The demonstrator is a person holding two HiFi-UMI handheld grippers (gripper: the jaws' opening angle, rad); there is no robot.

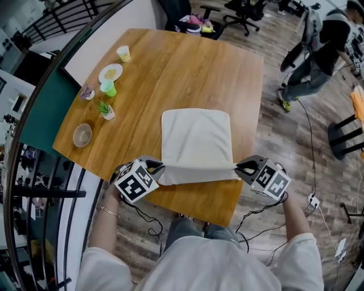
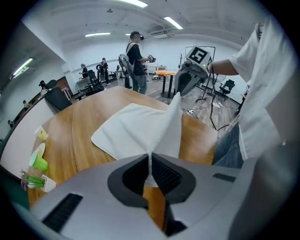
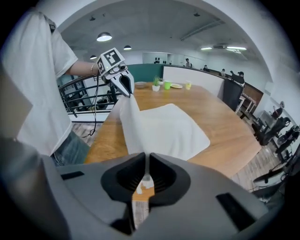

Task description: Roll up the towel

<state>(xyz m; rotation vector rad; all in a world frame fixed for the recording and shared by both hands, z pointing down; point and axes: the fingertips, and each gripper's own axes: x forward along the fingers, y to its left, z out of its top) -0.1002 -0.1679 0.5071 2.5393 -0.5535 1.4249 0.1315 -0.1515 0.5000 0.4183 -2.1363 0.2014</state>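
Observation:
A cream towel [image 1: 196,139] lies on the wooden table [image 1: 170,74], its near edge lifted off the surface. My left gripper [image 1: 160,167] is shut on the towel's near left corner [image 2: 164,136]. My right gripper [image 1: 238,166] is shut on the near right corner [image 3: 133,126]. The lifted edge hangs stretched between the two grippers above the table's front. In the left gripper view the right gripper [image 2: 180,86] shows beyond the raised cloth. The right gripper view shows the left gripper [image 3: 125,84] across the towel [image 3: 164,129].
At the table's left side stand a yellow cup [image 1: 124,53], a plate [image 1: 110,73], a green cup [image 1: 107,87], a small potted plant [image 1: 105,109] and a bowl [image 1: 82,134]. A person [image 1: 318,51] stands on the floor at the right. Office chairs [image 1: 242,11] stand beyond the table.

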